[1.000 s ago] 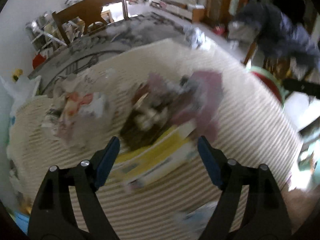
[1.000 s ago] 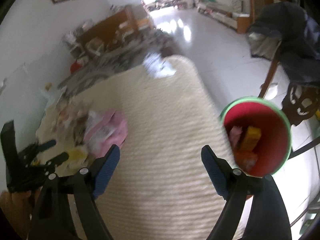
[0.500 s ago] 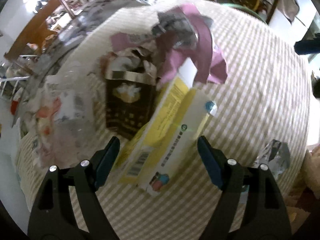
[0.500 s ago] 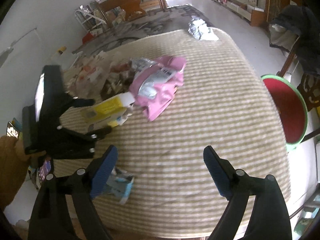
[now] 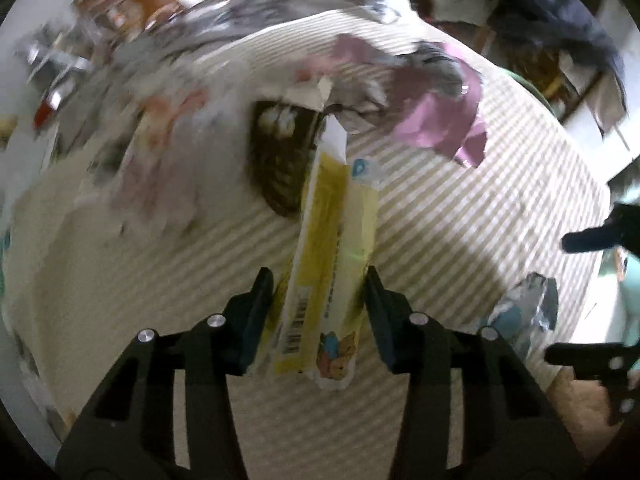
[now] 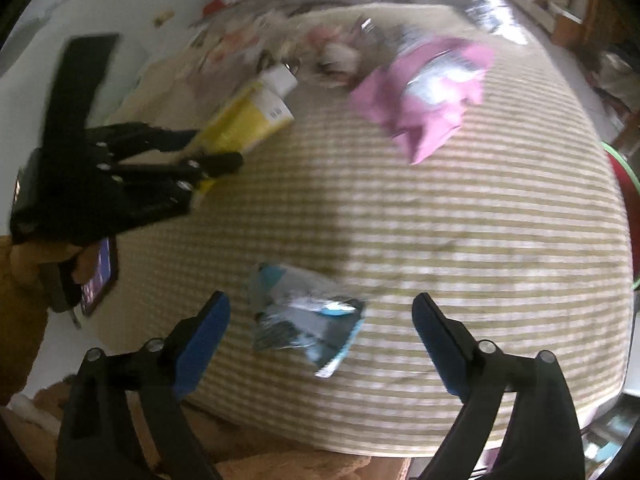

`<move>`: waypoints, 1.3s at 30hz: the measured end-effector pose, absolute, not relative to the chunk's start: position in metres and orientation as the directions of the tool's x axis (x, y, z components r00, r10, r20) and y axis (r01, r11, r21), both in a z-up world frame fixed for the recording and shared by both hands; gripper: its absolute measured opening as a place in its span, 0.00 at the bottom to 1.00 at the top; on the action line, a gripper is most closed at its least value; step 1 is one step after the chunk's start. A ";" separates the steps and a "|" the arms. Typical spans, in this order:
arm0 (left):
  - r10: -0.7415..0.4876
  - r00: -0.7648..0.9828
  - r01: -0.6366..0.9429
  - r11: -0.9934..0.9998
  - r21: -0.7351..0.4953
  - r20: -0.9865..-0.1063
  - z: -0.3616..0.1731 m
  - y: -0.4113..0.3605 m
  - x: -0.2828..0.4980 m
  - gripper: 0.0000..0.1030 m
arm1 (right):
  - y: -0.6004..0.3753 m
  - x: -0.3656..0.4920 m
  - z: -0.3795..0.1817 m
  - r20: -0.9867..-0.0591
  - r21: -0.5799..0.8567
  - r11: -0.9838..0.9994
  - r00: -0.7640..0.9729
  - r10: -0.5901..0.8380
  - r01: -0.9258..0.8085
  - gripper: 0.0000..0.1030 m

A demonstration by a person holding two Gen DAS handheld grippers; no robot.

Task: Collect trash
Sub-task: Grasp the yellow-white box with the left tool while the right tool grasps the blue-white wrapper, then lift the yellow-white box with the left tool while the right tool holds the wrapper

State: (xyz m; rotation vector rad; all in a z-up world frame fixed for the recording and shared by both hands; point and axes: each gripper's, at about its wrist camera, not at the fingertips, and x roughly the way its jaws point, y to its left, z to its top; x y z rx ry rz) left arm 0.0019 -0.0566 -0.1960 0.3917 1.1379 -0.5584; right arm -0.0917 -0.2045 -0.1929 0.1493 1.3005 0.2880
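Trash is seen scattered over a bench covered with a beige striped woven mat [image 5: 460, 240]. In the left wrist view, a long yellow-and-white carton with a barcode and a cartoon bear print [image 5: 332, 264] lies between the fingers of the left claw [image 5: 319, 304]. The jaws have just been closing, and both pads are pressed against the near end of the carton, so the claw is clamped on it. Just beyond the carton's far end, a dark brown printed packet [image 5: 286, 160] is found, partly under the carton. Further ahead and to the right of the claw, a crumpled pink plastic wrapper with a silver lining [image 5: 436, 116] rests on the mat. To the left of the claw, a blurred heap of pale crumpled wrappers [image 5: 160, 152] is spread. Low at the right, a small crumpled blue-and-silver foil packet [image 5: 524, 312] lies near the mat's edge, with a black part of the other tool beside it.

In the right wrist view, the right claw [image 6: 320, 320] is held with its blue-padded jaws wide apart; they have just been opening. The blue-and-silver foil packet [image 6: 304, 320] lies on the mat between the two fingers, untouched by either pad. Ahead and to the left, the left claw [image 6: 208, 152] is seen gripping the yellow carton [image 6: 248, 120]. Ahead and to the right, the pink wrapper [image 6: 428, 100] is seen.
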 end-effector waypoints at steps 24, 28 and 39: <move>-0.203 0.321 0.452 0.891 -0.039 -0.925 -0.203 -0.018 -0.014 0.61 | -0.191 -0.072 -0.194 -0.925 0.222 0.968 0.290 0.246 -0.115 0.49; -0.225 0.325 0.425 0.903 -0.070 -0.919 -0.200 -0.010 -0.011 0.61 | -0.205 -0.066 -0.179 -0.900 0.233 0.971 0.367 0.237 -0.056 0.47; -0.232 0.298 0.433 0.897 -0.085 -0.926 -0.206 -0.015 -0.005 0.62 | -0.217 -0.064 -0.176 -0.883 0.263 0.964 0.409 0.231 0.024 0.47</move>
